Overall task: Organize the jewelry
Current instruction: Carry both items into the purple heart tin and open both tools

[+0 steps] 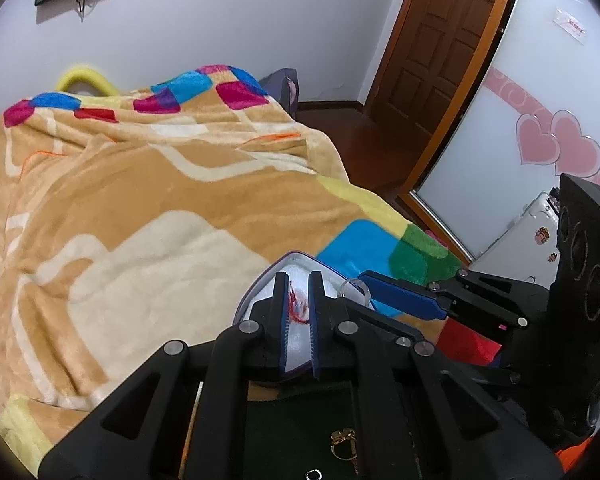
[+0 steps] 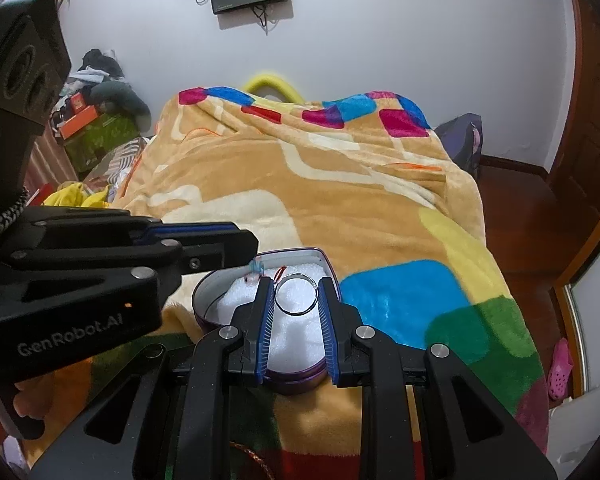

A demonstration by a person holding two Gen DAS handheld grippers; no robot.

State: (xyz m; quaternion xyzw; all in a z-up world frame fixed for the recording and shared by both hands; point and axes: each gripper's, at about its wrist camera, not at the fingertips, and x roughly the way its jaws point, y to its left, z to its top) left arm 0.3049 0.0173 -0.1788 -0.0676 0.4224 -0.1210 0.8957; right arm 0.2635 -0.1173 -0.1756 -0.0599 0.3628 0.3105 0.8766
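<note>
A purple heart-shaped tin [image 2: 300, 380] lined with white foam sits on the blanket; it also shows in the left wrist view [image 1: 260, 288]. My left gripper [image 1: 298, 280] is narrowly open above it, with a red-and-blue beaded string [image 1: 298, 307] between its fingers. My right gripper [image 2: 296, 286] is shut on a clear bangle [image 2: 296, 294], holding it over the foam. The beaded string [image 2: 257, 269] dangles from the left gripper's tip in the right wrist view. A dark green tray [image 1: 300, 432] with a gold trinket [image 1: 343, 444] lies below the left gripper.
A tan patchwork blanket [image 2: 339, 184] covers the bed. A wooden door [image 1: 443, 40] and frosted sliding panel [image 1: 499, 152] stand to the right. Clutter and boxes [image 2: 92, 120] pile at the far left.
</note>
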